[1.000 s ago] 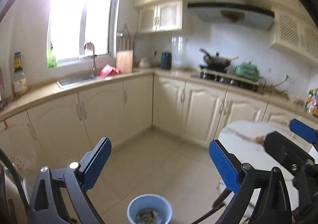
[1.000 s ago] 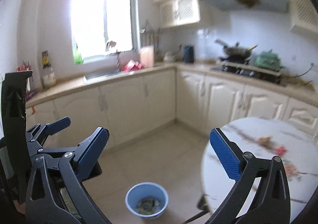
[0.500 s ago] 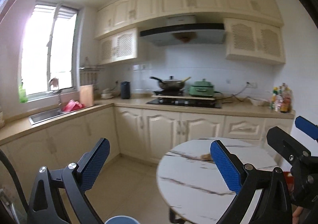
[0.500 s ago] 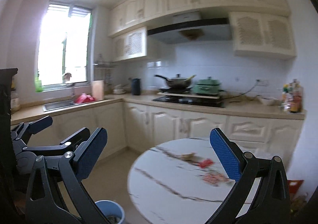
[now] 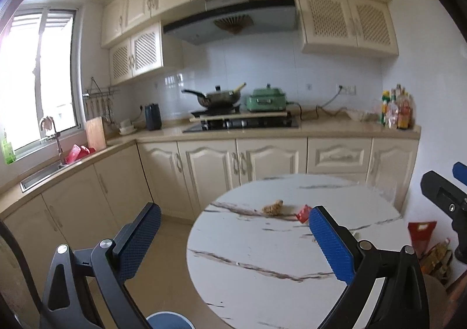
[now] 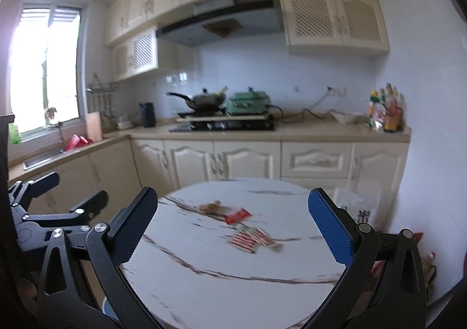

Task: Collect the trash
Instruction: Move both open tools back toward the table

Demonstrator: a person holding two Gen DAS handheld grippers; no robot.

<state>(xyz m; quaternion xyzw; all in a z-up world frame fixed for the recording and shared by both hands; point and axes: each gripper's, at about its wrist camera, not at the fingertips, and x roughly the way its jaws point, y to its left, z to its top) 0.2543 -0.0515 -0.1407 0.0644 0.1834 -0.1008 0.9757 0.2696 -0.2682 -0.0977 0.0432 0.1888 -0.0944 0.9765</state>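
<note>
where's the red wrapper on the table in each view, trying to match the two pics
Left wrist view: the red wrapper lies on the round marble table, right of centre, just above the right blue finger's tip.
Right wrist view: the red wrapper lies near the picture's centre, above the striped wrappers.
Shared landmark: the brown scrap just left of the wrapper in both views.

Lying loose on the round white marble-veined tabletop (image 6: 204, 253): a crumpled brown scrap (image 6: 212, 206), a small red wrapper (image 6: 238, 215) just beside it, a flat red-and-white striped packet (image 6: 251, 239) nearer, all blurred.
</note>
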